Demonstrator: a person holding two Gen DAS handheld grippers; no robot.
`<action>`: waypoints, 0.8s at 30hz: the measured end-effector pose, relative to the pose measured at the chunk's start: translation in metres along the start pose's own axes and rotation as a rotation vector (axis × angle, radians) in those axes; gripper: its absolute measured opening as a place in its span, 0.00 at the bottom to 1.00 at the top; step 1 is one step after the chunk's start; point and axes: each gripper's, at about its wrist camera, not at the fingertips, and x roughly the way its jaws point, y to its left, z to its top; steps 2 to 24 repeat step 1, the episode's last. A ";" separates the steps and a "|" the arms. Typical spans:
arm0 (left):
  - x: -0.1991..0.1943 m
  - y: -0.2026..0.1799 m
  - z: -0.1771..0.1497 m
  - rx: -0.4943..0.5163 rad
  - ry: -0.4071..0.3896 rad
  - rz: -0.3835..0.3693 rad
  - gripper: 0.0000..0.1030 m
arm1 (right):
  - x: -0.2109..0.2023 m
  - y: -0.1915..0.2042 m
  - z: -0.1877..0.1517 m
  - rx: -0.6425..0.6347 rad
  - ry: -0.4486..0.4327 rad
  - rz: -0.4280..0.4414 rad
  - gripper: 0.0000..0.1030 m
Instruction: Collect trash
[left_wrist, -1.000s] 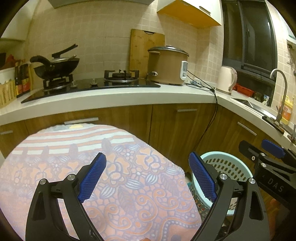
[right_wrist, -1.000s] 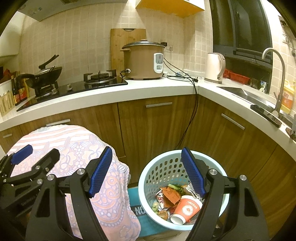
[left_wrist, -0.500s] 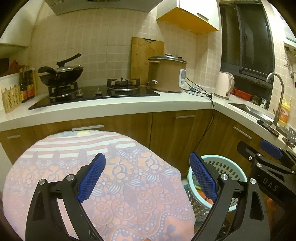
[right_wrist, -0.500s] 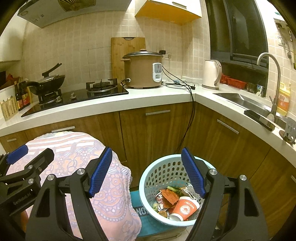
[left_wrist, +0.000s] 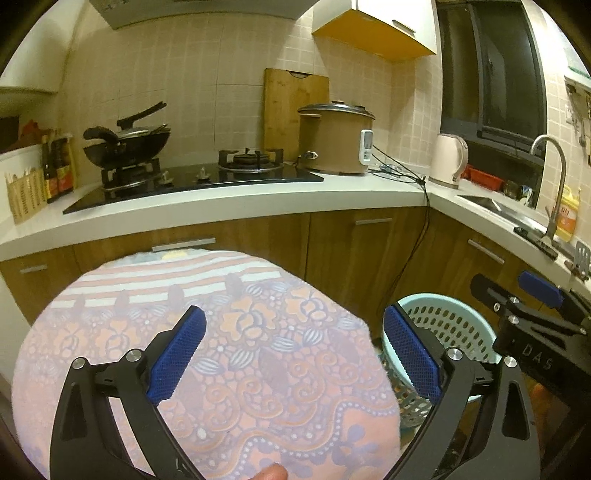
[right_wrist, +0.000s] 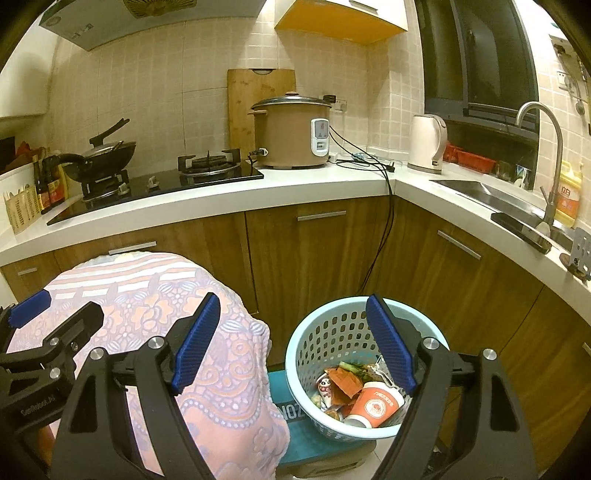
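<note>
Two grippers hang over the kitchen floor, each with its jaws spread wide and nothing between them. From the left wrist, the left gripper (left_wrist: 293, 350) hovers above a table draped in a floral cloth (left_wrist: 258, 354); the pale blue basket (left_wrist: 448, 325) stands just right of the table, half hidden behind the right finger pad, and the right gripper (left_wrist: 535, 306) shows at the frame's edge beyond it. From the right wrist, the right gripper (right_wrist: 293, 339) sits above the gap between cloth and basket (right_wrist: 314, 343) — the trash lies inside the basket: an orange paper cup (right_wrist: 375, 404) tipped on its side, crumpled wrappers (right_wrist: 341, 384) and some green scraps. The basket rests on a teal box (right_wrist: 291, 421), close to the wooden cabinets (right_wrist: 306, 251).
</note>
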 end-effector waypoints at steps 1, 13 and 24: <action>-0.001 0.001 -0.001 0.006 -0.001 0.003 0.91 | 0.001 0.001 -0.001 0.002 0.002 0.001 0.75; -0.001 0.001 -0.001 0.006 -0.001 0.003 0.91 | 0.001 0.001 -0.001 0.002 0.002 0.001 0.75; -0.001 0.001 -0.001 0.006 -0.001 0.003 0.91 | 0.001 0.001 -0.001 0.002 0.002 0.001 0.75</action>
